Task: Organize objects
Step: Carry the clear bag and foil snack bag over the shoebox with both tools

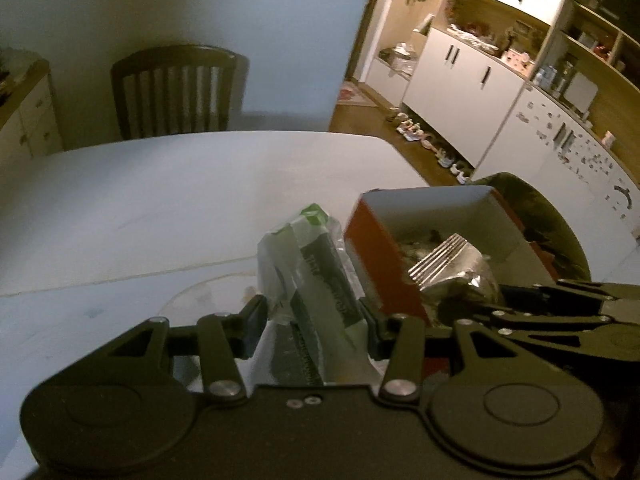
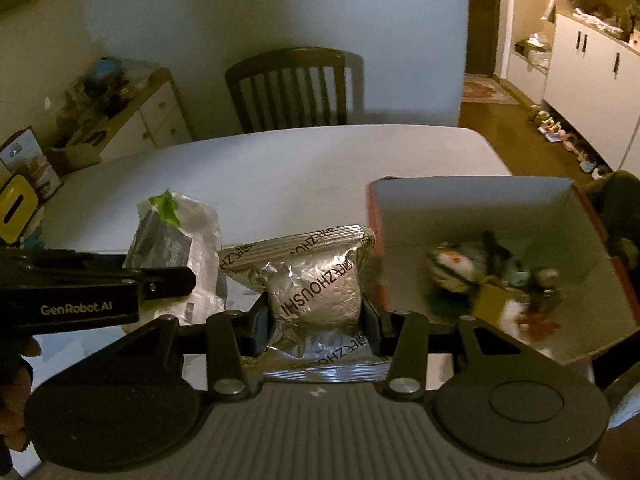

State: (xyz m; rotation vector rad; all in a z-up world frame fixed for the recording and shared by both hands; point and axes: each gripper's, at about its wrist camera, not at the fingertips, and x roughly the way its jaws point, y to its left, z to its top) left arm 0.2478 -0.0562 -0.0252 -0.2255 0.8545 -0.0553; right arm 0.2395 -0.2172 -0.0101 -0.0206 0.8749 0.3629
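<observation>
Left of box: left gripper clamps clear packet, right gripper clamps foil pouch; both unboxed, few items inside.

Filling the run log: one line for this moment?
left tongs: clear packet | right tongs: foil pouch | box: open

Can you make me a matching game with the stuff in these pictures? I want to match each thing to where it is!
Things:
1. silver foil packet
2. clear plastic bag
3. toys
4. chair

Places:
A. inside the red box
B. behind the table
C. in the right gripper
D. in the left gripper

Pairs: 1-C, 2-D, 3-A, 4-B
</observation>
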